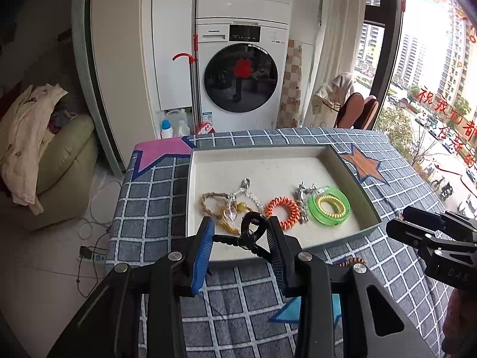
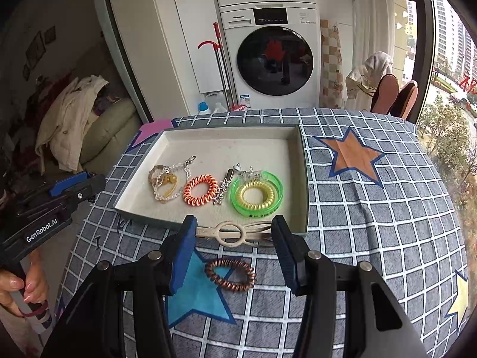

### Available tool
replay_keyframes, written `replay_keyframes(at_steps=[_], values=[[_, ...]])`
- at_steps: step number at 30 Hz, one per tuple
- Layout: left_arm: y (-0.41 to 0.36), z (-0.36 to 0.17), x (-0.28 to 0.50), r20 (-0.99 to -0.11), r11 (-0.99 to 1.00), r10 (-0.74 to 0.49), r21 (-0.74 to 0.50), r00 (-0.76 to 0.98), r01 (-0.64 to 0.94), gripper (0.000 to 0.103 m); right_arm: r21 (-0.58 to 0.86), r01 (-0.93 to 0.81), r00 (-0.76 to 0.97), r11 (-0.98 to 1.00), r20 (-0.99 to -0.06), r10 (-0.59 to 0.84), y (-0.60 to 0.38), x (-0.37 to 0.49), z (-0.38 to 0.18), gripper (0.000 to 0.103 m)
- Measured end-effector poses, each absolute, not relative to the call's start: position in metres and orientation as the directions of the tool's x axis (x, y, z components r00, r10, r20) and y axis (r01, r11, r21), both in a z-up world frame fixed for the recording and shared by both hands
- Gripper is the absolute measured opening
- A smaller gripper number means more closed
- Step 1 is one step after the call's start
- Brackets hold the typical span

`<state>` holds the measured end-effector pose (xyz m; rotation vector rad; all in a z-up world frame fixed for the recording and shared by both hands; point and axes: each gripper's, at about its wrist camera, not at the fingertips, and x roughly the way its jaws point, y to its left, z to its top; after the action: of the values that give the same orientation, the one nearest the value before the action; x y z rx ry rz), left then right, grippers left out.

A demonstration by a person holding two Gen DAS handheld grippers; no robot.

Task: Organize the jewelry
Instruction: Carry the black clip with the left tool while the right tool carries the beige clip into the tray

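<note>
My left gripper is shut on a black hair claw clip and holds it over the near edge of the shallow tray. My right gripper is shut on a beige hair clip just in front of the tray. The tray holds a silver chain with a braided cord and amber charm, an orange spiral hair tie, a silver clasp piece and a green bangle around a yellow spiral tie. A copper spiral hair tie lies on the cloth below my right gripper.
The table wears a grey checked cloth with coloured stars. A washing machine stands behind it, with a red-handled mop. A sofa with clothes is at the left, a window at the right.
</note>
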<state>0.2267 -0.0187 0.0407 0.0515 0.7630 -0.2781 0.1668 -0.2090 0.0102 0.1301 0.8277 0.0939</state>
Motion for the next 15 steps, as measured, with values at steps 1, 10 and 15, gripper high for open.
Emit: replay_keyframes(at_steps=[1, 10, 15], values=[[-0.019, 0.042, 0.232, -0.687, 0.964, -0.225, -0.051, 0.691, 0.263, 0.056, 0.147, -0.028, 0.673, 0.989, -0.729, 0.128, -0.209, 0.174, 0.01, 0.055], [-0.031, 0.031, 0.284, -0.691, 0.977, -0.167, -0.018, 0.703, 0.215, 0.056, 0.149, -0.003, 0.675, 0.989, -0.729, 0.112, -0.213, 0.226, 0.002, 0.055], [-0.041, 0.005, 0.299, -0.716, 0.977, -0.14, 0.013, 0.684, 0.214, 0.056, 0.149, 0.016, 0.657, 0.989, -0.747, 0.102, -0.214, 0.247, -0.015, 0.055]])
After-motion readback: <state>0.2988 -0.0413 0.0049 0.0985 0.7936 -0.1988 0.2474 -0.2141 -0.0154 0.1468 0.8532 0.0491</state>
